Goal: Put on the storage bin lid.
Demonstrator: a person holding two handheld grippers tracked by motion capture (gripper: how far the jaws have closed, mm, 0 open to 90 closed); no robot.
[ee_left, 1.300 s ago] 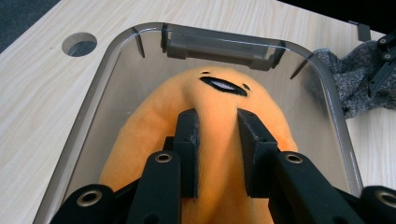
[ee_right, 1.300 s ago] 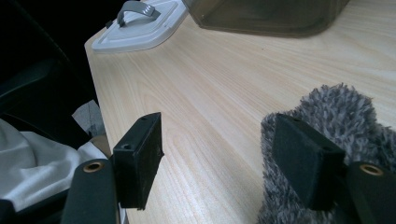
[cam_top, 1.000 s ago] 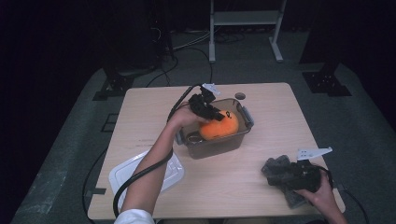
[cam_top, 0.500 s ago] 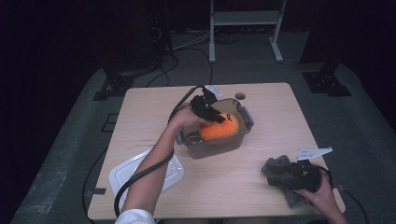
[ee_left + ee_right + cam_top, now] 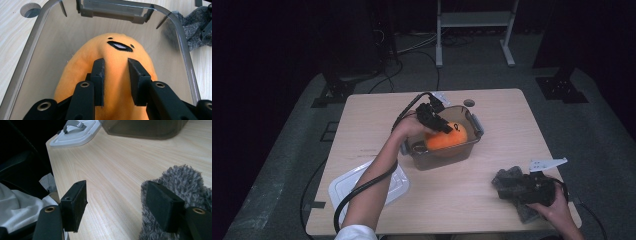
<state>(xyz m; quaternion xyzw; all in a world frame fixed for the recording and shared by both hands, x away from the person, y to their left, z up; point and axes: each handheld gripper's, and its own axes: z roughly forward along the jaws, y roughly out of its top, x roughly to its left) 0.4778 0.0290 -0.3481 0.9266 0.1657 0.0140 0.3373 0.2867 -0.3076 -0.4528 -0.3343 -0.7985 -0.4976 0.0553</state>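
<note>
An orange plush toy (image 5: 448,140) with a small black mouth lies inside a clear smoky plastic bin (image 5: 475,125) at the table's middle. My left gripper (image 5: 434,119) reaches down into the bin from the left. In the left gripper view its jaws (image 5: 116,62) pinch a ridge of the plush toy (image 5: 120,53) between the pads. My right gripper (image 5: 512,187) rests near the front right corner, open wide (image 5: 116,195). A grey fuzzy cloth (image 5: 180,180) lies against its right jaw, with bare table between the jaws.
A white bin lid (image 5: 362,182) with a grey handle lies at the front left of the table (image 5: 512,135). A round cable hole (image 5: 469,103) sits behind the bin. The grey cloth (image 5: 507,176) lies beside the right hand. Dark floor surrounds the table.
</note>
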